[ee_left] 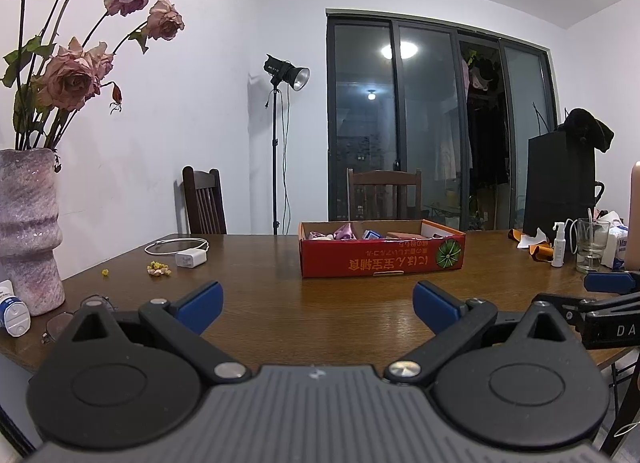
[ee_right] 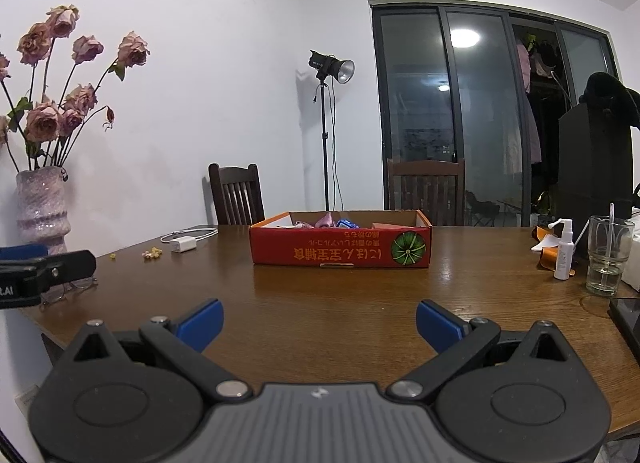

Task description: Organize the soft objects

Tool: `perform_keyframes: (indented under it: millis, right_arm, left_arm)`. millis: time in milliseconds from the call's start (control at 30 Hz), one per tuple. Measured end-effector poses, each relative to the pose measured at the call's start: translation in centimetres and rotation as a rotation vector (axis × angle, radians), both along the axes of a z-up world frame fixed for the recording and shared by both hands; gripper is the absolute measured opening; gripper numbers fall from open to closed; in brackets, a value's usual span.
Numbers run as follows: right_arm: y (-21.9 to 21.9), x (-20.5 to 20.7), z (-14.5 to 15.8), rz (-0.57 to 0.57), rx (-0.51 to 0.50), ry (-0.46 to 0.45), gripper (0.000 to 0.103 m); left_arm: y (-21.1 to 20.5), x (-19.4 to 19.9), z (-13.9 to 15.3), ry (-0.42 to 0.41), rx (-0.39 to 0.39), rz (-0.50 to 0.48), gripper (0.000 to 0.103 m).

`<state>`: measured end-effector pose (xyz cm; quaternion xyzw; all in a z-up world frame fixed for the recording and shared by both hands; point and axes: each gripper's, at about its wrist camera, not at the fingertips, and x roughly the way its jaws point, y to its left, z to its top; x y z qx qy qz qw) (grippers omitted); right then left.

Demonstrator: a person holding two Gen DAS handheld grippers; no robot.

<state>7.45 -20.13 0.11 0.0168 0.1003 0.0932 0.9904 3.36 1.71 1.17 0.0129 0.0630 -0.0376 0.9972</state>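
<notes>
Both the left tongs [ee_left: 318, 305] and the right tongs [ee_right: 319, 321] hover spread and empty over the near surface [ee_right: 340, 303]. The red cardboard box [ee_right: 340, 249] sits at the far middle, holding a pink satiny soft item [ee_right: 326, 220] among others. Sorting looks barely begun or already finished; I cannot tell which.

The left tongs [ee_left: 318, 305] are spread wide, blue pads [ee_left: 202, 305] apart and holding nothing. Level beside them, the right tongs [ee_right: 319, 323] gape just as wide, empty.
</notes>
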Motion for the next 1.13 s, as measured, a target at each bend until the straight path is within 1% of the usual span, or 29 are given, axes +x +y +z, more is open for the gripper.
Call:
perform_keyframes:
  millis: [700,900,1133]
  right_arm:
    - [-0.30,0.03,-0.14,-0.005,0.013,-0.010,0.103]
    - [-0.19,0.05,-0.09,0.002,0.007,-0.010,0.103]
    - [-0.23,0.04,-0.08,0.008,0.003,-0.012,0.103]
  left_arm:
    - [0.15,0.07,0.04,0.008,0.013,-0.014,0.103]
    - [0.21,-0.06,0.09,-0.012,0.015,-0.020,0.103]
    - [0.31,-0.10,0.08,-0.010,0.003,-0.016,0.103]
